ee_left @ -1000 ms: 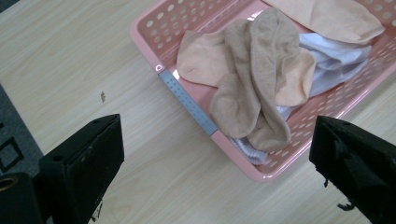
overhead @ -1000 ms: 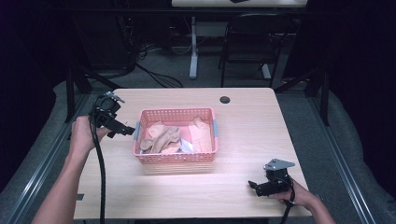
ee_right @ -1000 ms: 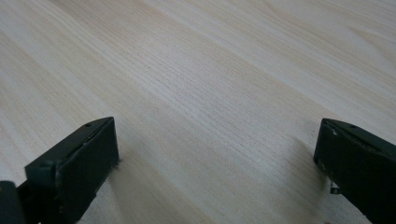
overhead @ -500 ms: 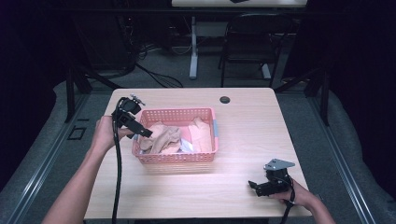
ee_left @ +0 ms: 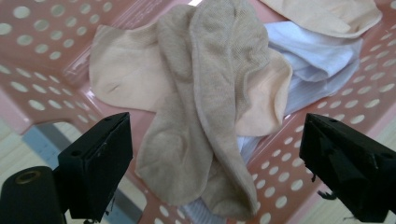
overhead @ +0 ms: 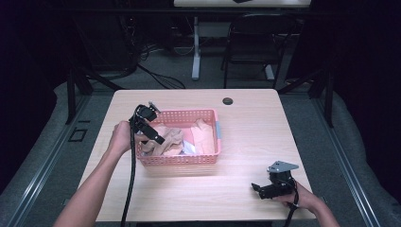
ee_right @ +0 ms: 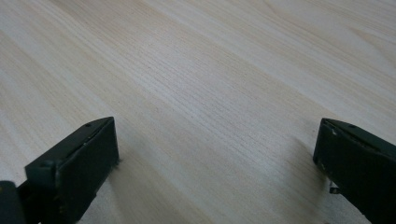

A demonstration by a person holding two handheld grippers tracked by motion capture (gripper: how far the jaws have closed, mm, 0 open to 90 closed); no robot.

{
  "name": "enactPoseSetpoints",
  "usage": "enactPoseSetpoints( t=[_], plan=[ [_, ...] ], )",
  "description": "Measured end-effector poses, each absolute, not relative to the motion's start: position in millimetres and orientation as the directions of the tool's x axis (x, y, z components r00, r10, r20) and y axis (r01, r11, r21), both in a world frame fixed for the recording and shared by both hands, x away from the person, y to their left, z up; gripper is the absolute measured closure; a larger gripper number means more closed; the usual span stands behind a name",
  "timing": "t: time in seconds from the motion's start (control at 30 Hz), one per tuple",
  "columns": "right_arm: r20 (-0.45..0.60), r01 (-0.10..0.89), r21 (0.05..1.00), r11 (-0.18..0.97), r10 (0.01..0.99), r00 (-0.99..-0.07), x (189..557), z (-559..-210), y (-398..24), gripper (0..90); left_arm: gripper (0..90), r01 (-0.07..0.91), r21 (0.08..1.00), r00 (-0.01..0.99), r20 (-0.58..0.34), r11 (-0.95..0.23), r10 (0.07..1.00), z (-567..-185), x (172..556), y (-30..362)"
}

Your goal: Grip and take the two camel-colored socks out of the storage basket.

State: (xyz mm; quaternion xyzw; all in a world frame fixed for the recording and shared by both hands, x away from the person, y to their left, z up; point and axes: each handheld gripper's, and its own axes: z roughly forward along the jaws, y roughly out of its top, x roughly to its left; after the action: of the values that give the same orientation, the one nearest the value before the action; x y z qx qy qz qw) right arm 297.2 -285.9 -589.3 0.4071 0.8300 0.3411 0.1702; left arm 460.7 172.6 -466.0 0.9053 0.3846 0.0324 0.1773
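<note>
We hold the left gripper (ee_left: 215, 154) over the pink basket (overhead: 179, 158) left of the high view's centre.

We count one basket, two grippers and at least four socks: two beige, one peach, one white. The beige sock (ee_left: 219, 93) between our wide-apart jaws, which have just narrowed a little, is untouched; its long axis runs top to bottom in the left gripper view. The right gripper (overhead: 257, 187), lower right, rests spread and empty on the table (overhead: 246, 123).

Beige socks (ee_left: 205, 107) lie crumpled in the pink basket (overhead: 177, 160); one drapes over another.
</note>
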Motion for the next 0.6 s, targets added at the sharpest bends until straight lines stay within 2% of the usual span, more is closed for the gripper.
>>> enactPoseSetpoints(
  t=[0.13, 0.17, 0.2, 0.27, 0.33, 0.37, 0.5, 0.53, 0.6],
  plan=[
    [-0.002, 0.559, 0.706, 0.435, 0.790, -0.613, 297.3, -589.4, -285.9, 0.0, 17.9, 0.689, 0.332, 0.701, -0.077, -0.645, 0.709, -476.5, 465.1, 164.6],
    [-0.001, 0.559, 0.705, 0.435, 0.790, -0.613, 297.3, -589.4, -285.9, 0.0, 24.9, 0.690, 0.326, 0.700, -0.074, -0.646, 0.710, -478.5, 465.8, 162.6],
    [-0.001, 0.559, 0.706, 0.435, 0.790, -0.613, 297.3, -589.4, -286.0, 0.0, 27.9, 0.689, 0.321, 0.701, -0.067, -0.650, 0.710, -480.9, 466.6, 160.8],
    [-0.004, 0.559, 0.705, 0.437, 0.791, -0.612, 297.3, -589.3, -286.0, 0.0, 29.0, 0.691, 0.315, 0.699, -0.063, -0.651, 0.712, -483.5, 467.4, 159.2],
    [-0.001, 0.559, 0.706, 0.435, 0.790, -0.613, 297.3, -589.4, -286.0, 0.0, 35.2, 0.698, 0.298, 0.696, -0.068, -0.651, 0.715, -488.1, 469.1, 156.5],
    [-0.001, 0.559, 0.706, 0.435, 0.790, -0.613, 297.3, -589.4, -286.0, 0.0, 35.2, 0.701, 0.291, 0.693, -0.062, -0.651, 0.718, -490.2, 470.0, 155.6],
    [-0.005, 0.559, 0.705, 0.436, 0.792, -0.611, 297.2, -589.3, -286.0, 0.0, 48.8, 0.706, 0.261, 0.690, -0.047, -0.658, 0.722, -498.3, 471.7, 151.9],
    [-0.005, 0.560, 0.705, 0.436, 0.792, -0.611, 297.2, -589.3, -286.0, 0.0, 48.8, 0.708, 0.258, 0.688, -0.042, -0.658, 0.724, -499.6, 471.8, 151.3],
    [-0.005, 0.559, 0.705, 0.436, 0.791, -0.611, 297.2, -589.3, -286.0, 0.0, 57.9, 0.703, 0.248, 0.693, -0.029, -0.667, 0.720, -501.0, 471.6, 150.4]
  ],
)
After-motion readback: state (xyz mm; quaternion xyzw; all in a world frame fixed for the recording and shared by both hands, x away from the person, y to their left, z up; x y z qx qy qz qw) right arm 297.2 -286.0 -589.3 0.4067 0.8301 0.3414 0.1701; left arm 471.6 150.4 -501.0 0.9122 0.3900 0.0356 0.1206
